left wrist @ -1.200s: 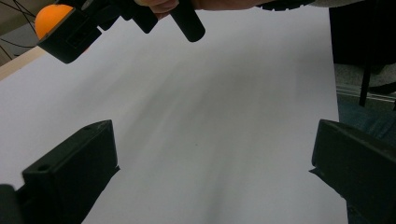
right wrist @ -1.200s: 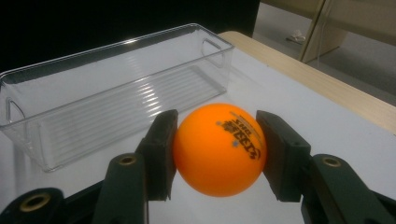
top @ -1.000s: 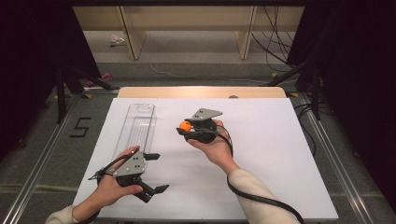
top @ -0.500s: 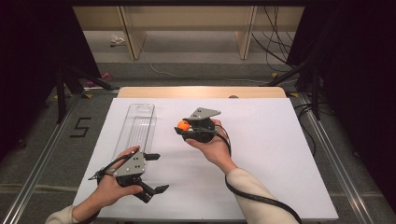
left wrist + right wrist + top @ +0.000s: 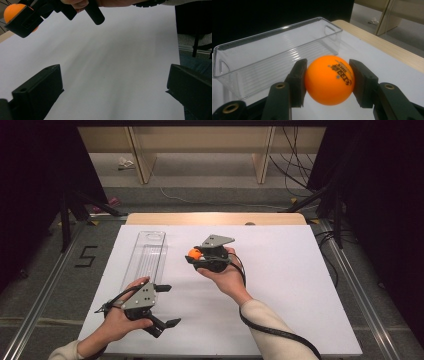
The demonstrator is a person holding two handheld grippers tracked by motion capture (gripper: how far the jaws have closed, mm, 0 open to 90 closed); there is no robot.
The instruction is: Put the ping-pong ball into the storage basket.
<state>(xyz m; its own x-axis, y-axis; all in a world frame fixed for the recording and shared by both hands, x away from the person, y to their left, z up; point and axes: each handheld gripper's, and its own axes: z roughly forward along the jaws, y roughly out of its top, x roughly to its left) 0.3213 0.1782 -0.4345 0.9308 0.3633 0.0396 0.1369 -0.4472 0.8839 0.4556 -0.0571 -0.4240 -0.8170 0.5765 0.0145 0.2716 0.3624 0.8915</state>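
Currently we grip ball (image 5: pixel 329 79) in right gripper (image 5: pixel 196 256), beside clear bin (image 5: pixel 146 256). Left gripper (image 5: pixel 162 306) open, idle. Risk: smooth ball slips from pads; early release misses bin.

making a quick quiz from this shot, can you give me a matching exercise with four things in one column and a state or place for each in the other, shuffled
Things:
1. orange ball
2. clear plastic bin
3. left hand-held gripper
4. white table cover

States or places:
A. jaws wide apart, nothing between them
B. long, see-through and empty, lying left of the ball
C. clamped between two black jaws of the right hand-held gripper
D. spread flat under both hands

Pairs: 1-C, 2-B, 3-A, 4-D
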